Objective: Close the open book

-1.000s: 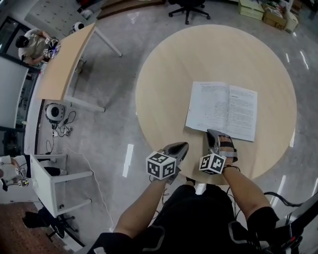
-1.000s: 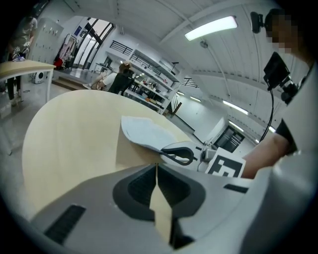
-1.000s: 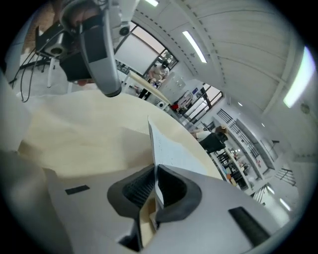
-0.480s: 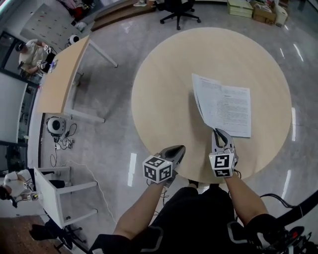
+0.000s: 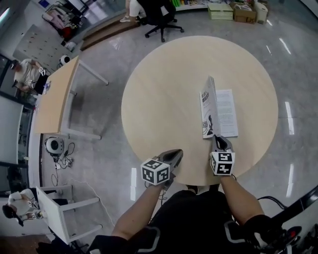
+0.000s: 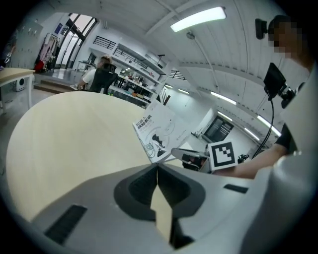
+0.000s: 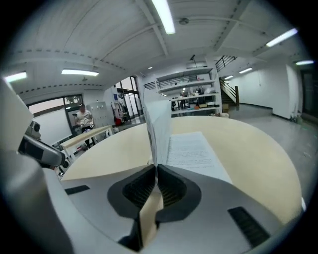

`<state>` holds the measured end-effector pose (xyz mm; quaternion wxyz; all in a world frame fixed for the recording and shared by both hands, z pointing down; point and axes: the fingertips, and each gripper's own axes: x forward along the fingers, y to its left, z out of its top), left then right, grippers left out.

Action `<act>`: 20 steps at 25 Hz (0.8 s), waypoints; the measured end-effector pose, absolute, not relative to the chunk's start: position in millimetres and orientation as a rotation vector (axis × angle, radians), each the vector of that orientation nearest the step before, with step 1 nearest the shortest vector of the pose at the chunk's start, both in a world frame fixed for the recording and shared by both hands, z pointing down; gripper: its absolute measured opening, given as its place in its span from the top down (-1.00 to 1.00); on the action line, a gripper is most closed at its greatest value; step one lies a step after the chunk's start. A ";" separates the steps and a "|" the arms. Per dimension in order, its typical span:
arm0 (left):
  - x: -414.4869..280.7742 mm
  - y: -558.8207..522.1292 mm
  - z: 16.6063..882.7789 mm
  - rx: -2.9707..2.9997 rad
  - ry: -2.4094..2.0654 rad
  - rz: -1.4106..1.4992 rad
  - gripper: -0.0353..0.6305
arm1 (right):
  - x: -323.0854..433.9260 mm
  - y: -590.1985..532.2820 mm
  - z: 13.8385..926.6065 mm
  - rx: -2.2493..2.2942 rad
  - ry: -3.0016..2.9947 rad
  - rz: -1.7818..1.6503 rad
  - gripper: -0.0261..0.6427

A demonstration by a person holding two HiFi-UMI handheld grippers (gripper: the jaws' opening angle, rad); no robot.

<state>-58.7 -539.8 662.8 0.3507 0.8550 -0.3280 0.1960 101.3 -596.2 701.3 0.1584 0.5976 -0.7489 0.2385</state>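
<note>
1. Closest in, the left gripper [image 5: 175, 154] hung right over the round table's [image 5: 159, 99] near rim. Its jaws were pressed together with nothing in them.
2. Just inside that same rim, off to the right, the right gripper [image 5: 217, 139] had its jaws pinched tight on the near edge of the book's [image 5: 217, 106] raised half.
3. The book sat right of the table's centre, half shut. Its left half and cover stood roughly upright, and the right-hand page lay flat on the wood.
4. Writing-wise, the cover had a few lines of characters and a small dark drawing, but I couldn't read any of it. The print on the flat page was too fine to read too. The cube [image 5: 155, 172] on each gripper showed black-and-white square markers.
5. The table was pale wood, with a wide open stretch left of the book and beyond it. The book's right edge sat well inside the table's right rim.
6. Around the table was glossy grey floor [image 5: 109, 124], with a long pale desk [image 5: 52, 104] out to the table's left. A black office chair [image 5: 158, 17] stood just past the table's far rim, and boxes [image 5: 233, 11] sat beyond that. There were shelves [image 7: 196, 94] and ceiling strip lights [image 7: 164, 17] too.
</note>
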 end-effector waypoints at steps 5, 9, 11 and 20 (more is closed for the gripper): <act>-46.6 -534.2 656.9 2.237 -0.822 0.524 0.91 | 124.0 -595.2 718.8 1.752 -2.080 0.849 0.87; -37.1 -534.6 649.8 2.263 -0.815 0.533 0.91 | 134.2 -596.9 728.8 1.748 -2.079 1.019 0.87; -34.1 -534.7 648.2 2.273 -0.812 0.529 0.91 | 135.3 -597.5 734.5 1.736 -2.073 1.115 0.87; -27.9 -529.0 638.1 2.297 -0.805 0.520 0.91 | 147.0 -590.4 754.1 1.671 -1.989 1.326 0.67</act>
